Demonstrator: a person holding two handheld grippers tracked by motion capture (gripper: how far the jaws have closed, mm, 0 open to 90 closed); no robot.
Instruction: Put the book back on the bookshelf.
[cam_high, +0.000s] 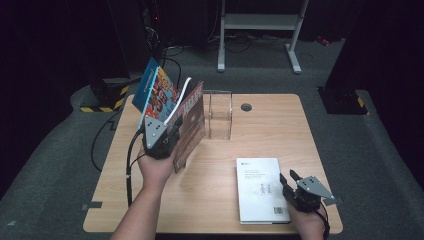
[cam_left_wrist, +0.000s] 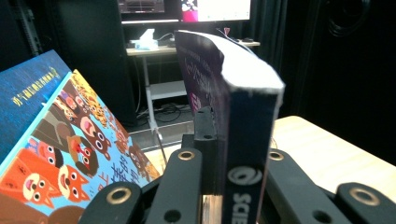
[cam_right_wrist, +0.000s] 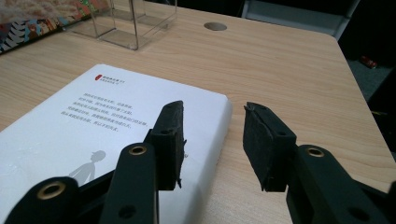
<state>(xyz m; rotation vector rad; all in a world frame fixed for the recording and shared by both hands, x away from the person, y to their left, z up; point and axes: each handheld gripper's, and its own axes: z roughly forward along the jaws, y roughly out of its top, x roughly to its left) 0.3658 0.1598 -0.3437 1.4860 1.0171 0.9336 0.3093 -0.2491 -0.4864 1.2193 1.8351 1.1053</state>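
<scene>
2 hand-held grippers: left (cam_left_wrist: 217, 186) clenches a book (cam_left_wrist: 243, 140) with spine lettering "SCIE"; right (cam_right_wrist: 212, 144) stands released.

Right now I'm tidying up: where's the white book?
In the high view the white book lies flat on the table's near right part, just left of the right tongs.

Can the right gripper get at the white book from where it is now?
Probably yes. The right gripper sits open right at the white book's near edge, one jaw over the cover and one off it. Nothing lies between them. The left gripper, shut on a dark book, is well clear.
</scene>
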